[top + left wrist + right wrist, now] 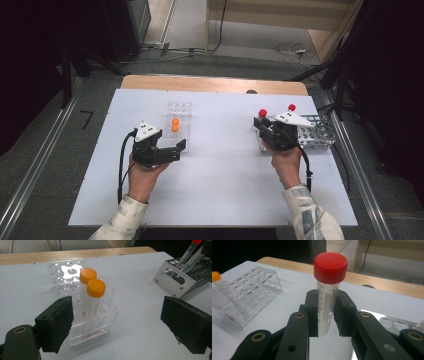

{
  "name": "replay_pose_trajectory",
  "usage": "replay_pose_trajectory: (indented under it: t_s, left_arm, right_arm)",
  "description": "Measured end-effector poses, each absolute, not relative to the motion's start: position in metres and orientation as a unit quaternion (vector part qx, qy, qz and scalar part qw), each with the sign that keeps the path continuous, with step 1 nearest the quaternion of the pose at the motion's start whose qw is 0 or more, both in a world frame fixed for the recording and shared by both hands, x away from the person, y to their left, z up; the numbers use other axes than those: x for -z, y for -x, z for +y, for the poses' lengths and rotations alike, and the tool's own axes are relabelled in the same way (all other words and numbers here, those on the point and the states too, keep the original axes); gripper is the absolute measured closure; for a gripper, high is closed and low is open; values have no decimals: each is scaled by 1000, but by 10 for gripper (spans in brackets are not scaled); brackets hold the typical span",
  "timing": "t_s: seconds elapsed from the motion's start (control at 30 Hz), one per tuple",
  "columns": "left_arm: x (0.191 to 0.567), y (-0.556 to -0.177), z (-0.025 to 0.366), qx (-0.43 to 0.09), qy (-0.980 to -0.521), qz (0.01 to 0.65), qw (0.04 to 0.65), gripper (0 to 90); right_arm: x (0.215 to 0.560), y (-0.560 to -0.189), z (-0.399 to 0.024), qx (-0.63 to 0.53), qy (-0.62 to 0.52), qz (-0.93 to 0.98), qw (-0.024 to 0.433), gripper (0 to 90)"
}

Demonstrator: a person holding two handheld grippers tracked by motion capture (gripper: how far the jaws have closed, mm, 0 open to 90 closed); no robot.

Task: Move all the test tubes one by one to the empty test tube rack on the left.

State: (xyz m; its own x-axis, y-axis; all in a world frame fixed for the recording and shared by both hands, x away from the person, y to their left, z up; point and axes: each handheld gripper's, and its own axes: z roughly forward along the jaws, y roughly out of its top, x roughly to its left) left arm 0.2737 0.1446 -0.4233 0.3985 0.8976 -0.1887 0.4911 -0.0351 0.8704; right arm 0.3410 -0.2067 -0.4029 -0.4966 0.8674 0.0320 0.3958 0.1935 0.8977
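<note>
Right gripper (327,315) clamps red-capped tube (329,287), lifted, not yet racked; left gripper (120,325) jaws wide, empty, beside clear rack (75,285), frame centre-left.

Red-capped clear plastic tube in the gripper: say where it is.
The red-capped clear plastic tube stands upright, clamped in the right gripper, right of the table beside the metal rack.

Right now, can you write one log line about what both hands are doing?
left gripper: open beside clear rack | right gripper: shut on red-capped tube | orange-capped tubes: racked

Left fingers (190,327) apart (right (348,312) clamped)
</note>
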Motion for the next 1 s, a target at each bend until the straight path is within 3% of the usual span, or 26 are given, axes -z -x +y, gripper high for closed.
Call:
replay_pose_trajectory:
  t_s: [0.8, 1.0]
  left_arm:
    - [422, -267, 125, -191, -708, 473, 489, 142]
    - [422, -264, 120, -185, -716, 456, 494, 218]
  right_arm:
    - [446, -302, -102, -456, -339, 808, 158, 716]
    - [452, -295, -79, -453, -318, 820, 145, 716]
